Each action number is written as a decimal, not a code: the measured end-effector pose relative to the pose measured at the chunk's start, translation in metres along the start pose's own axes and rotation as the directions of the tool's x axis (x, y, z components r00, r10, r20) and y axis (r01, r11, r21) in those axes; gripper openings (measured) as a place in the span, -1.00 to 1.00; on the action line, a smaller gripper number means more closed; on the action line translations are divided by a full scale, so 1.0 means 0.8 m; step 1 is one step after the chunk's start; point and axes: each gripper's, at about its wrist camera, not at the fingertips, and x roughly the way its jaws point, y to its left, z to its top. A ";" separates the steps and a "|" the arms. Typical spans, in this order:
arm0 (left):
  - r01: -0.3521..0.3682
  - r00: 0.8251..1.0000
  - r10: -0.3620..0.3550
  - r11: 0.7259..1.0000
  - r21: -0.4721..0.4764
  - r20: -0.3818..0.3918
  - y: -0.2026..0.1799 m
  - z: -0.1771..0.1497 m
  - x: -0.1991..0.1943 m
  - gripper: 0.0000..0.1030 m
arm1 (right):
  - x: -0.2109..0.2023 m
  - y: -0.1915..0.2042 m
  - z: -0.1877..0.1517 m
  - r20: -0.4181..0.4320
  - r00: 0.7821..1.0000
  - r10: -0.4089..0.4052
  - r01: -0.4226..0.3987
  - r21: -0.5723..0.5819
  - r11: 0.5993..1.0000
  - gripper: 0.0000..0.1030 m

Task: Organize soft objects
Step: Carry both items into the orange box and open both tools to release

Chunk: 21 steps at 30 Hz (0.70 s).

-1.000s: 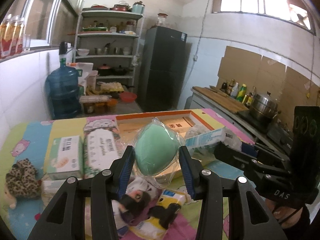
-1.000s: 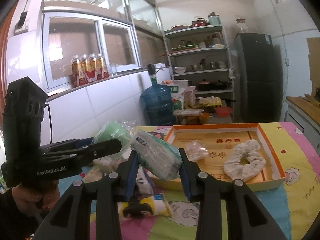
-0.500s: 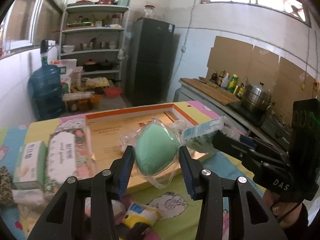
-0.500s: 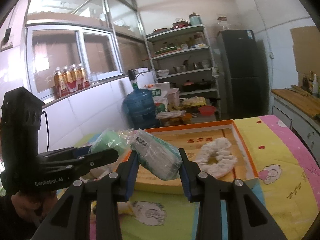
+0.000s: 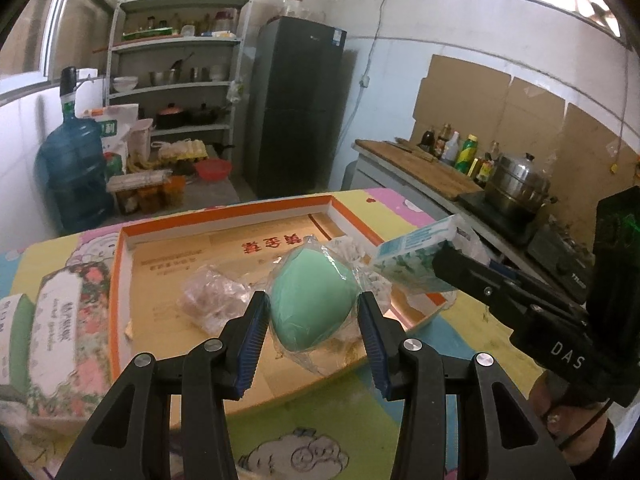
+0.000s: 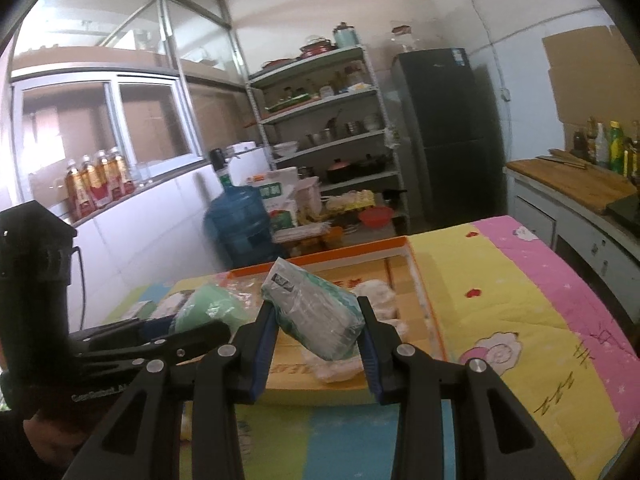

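Left gripper (image 5: 312,316), bottom centre of the left wrist view: blue pads pinch one mint-green sponge (image 5: 311,304) in clear wrap, held above the near edge of the tray. Right gripper (image 6: 320,332), bottom centre of the right wrist view: pads pinch one tissue pack (image 6: 314,314), clear-wrapped with a green print, tilted, over the tray's near right part.

Counts, left wrist view:
- Grippers: two, the second entering from the right edge with the tissue pack.
- Orange-rimmed cardboard tray (image 5: 224,222): one, lying on the cartoon-print cloth (image 5: 304,452).
- Clear plastic bundle (image 5: 214,298): one, lying inside the tray, left of the sponge.
- Wet-wipe pack (image 5: 66,328), floral print: one, on the cloth just left of the tray.
- Green-and-white packet (image 5: 12,340): one, at the left edge, cut off by the frame.

Right wrist view adds one white fluffy item (image 6: 376,296) in the tray, partly hidden behind the tissue pack; its kind is unclear.

Change against one second ago: both loads have moved from over the clutter left of the tray to over the tray itself. The leopard-print plush and the doll-like toys have left the left wrist view. Both grips are unchanged.
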 end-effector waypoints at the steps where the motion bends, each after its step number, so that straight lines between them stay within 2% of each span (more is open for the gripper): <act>1: -0.004 1.000 0.004 1.000 0.002 -0.002 -0.002 0.001 0.006 -0.09 | 0.002 -0.005 0.001 0.000 1.000 -0.004 0.004 0.003 1.000 -0.25; 13: -0.043 0.998 0.043 0.999 0.002 -0.041 -0.008 0.017 0.066 -0.09 | 0.037 -0.047 0.005 -0.029 0.997 -0.072 0.073 0.033 0.997 -0.25; 21: -0.062 0.994 0.059 0.998 -0.030 -0.094 -0.003 0.018 0.103 -0.09 | 0.058 -0.055 0.005 -0.051 0.995 -0.088 0.089 0.022 0.996 -0.25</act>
